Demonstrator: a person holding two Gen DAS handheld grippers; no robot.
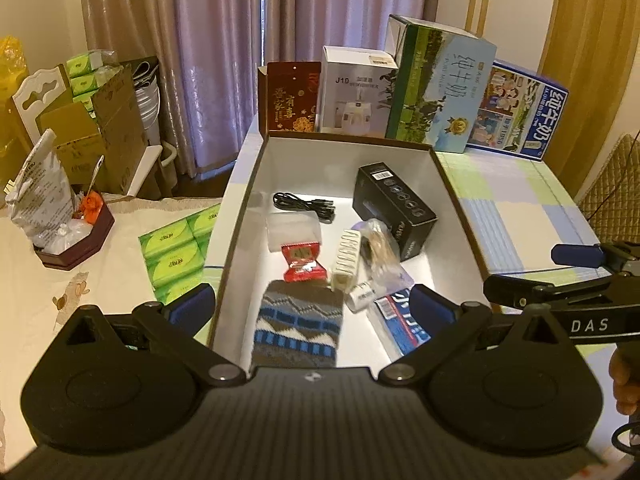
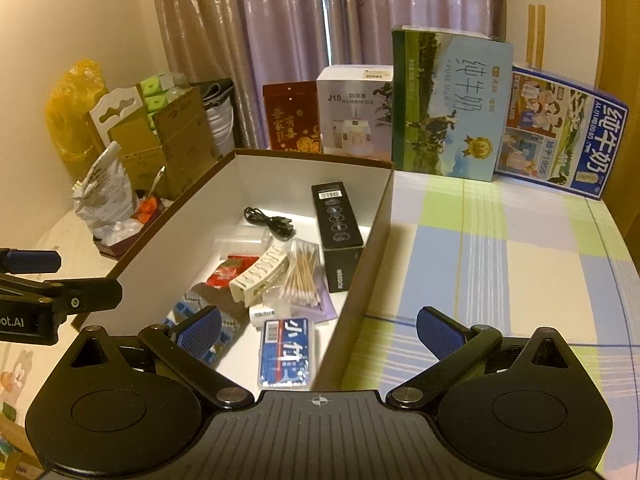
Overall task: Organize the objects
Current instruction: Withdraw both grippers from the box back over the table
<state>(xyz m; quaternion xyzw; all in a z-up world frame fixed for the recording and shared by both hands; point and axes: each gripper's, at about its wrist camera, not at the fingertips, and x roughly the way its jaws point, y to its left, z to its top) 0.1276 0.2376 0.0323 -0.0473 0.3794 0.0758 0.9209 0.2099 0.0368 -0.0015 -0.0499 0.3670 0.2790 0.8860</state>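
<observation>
- The left gripper (image 1: 312, 308) is held level above the near end of the open box (image 1: 256, 172), its blue pads (image 1: 192, 304) spread wide with nothing between them; one pad lies outside the box's left wall, the other over the box interior.
- The right gripper (image 2: 320, 332) is held beside it, jaws likewise spread and empty, straddling the box's right wall; its left pad (image 2: 200, 330) is over the box, its right pad over the checked tablecloth (image 2: 500, 264).
- Part of a hand (image 1: 624, 380) is seen at the right edge of the left wrist view, behind the right gripper's body.
- Nearest inside the box, a knitted patterned sock (image 1: 298, 324) and a blue-and-white pack (image 2: 286, 354) are noted.
- Mid-box, a red sachet (image 1: 302, 262), a cream hair clip (image 2: 260, 276), a small white bottle (image 1: 362, 294) and a bag of cotton swabs (image 2: 304, 274) lie close together.
- Farther in, a black carton (image 1: 394, 208) lies along the right wall and a coiled black cable (image 1: 304, 202) toward the left.
- Beyond the box, a red card (image 1: 292, 98), a white humidifier carton (image 1: 358, 96) and two milk cartons (image 2: 452, 104) stand before the curtain (image 1: 224, 40).
</observation>
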